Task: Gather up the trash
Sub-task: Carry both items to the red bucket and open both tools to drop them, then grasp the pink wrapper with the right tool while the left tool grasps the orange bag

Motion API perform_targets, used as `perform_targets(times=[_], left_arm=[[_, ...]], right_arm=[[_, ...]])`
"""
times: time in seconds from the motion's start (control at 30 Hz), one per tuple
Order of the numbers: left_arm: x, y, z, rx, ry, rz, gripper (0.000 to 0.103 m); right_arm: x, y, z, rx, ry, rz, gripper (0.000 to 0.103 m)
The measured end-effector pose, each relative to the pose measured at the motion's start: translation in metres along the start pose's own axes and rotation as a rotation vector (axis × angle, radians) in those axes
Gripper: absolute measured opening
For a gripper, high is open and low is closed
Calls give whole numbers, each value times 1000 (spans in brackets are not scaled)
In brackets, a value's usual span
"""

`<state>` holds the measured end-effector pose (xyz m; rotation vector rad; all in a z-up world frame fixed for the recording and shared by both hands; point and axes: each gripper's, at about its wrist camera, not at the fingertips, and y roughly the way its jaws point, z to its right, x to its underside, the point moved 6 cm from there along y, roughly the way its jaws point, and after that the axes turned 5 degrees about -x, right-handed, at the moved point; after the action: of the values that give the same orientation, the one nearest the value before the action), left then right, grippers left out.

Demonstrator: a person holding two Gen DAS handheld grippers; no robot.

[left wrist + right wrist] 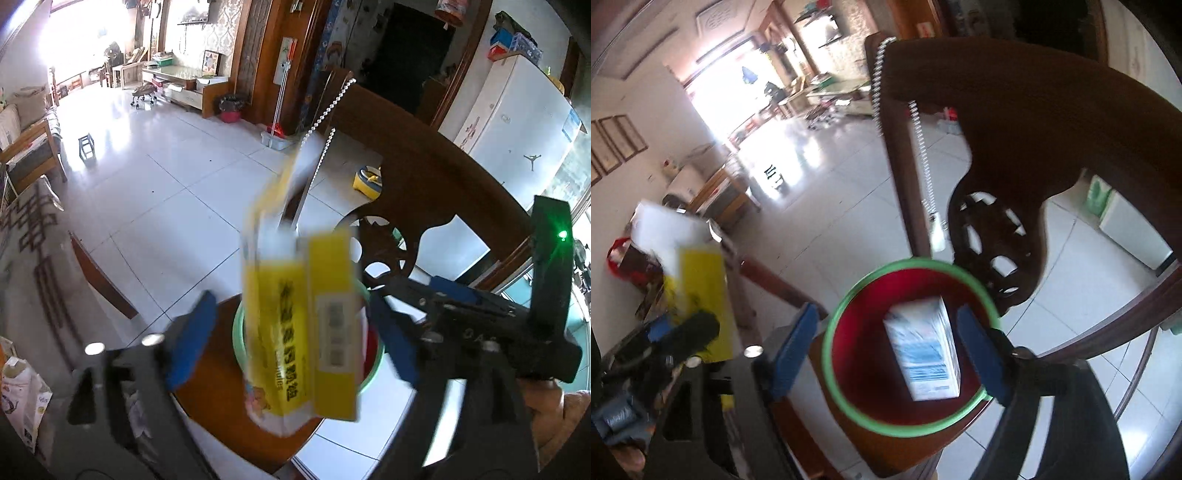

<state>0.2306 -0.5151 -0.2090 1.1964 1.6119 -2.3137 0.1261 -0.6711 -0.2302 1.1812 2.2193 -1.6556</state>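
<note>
A blurred yellow carton with a white flap hangs upright between the blue pads of my left gripper. Gaps show on both sides, so the jaws stand open. Under it is a red bin with a green rim. In the right wrist view my right gripper is open over the same bin. A white-and-blue box shows inside the rim, clear of both pads; I cannot tell whether it rests on the bottom. The yellow carton and left gripper appear at the left.
The bin stands on a brown wooden seat with a dark carved chair back just behind it. A bead chain hangs from that back. White tiled floor spreads beyond. A patterned tabletop lies to the left.
</note>
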Motion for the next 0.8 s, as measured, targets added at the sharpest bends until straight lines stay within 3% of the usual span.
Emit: perform_targets(times=[0.17, 0.33, 0.67, 0.8], left_arm=[[1, -9, -1, 16, -2, 10, 84], [6, -49, -24, 5, -52, 56, 85], [63, -180, -106, -129, -215, 176, 85], [92, -226, -140, -193, -263, 200, 86]], right_arm=[[4, -27, 0, 24, 2, 35, 77], [17, -51, -20, 14, -32, 48, 77], [53, -88, -115, -71, -215, 73, 77], [79, -88, -164, -124, -279, 39, 77]])
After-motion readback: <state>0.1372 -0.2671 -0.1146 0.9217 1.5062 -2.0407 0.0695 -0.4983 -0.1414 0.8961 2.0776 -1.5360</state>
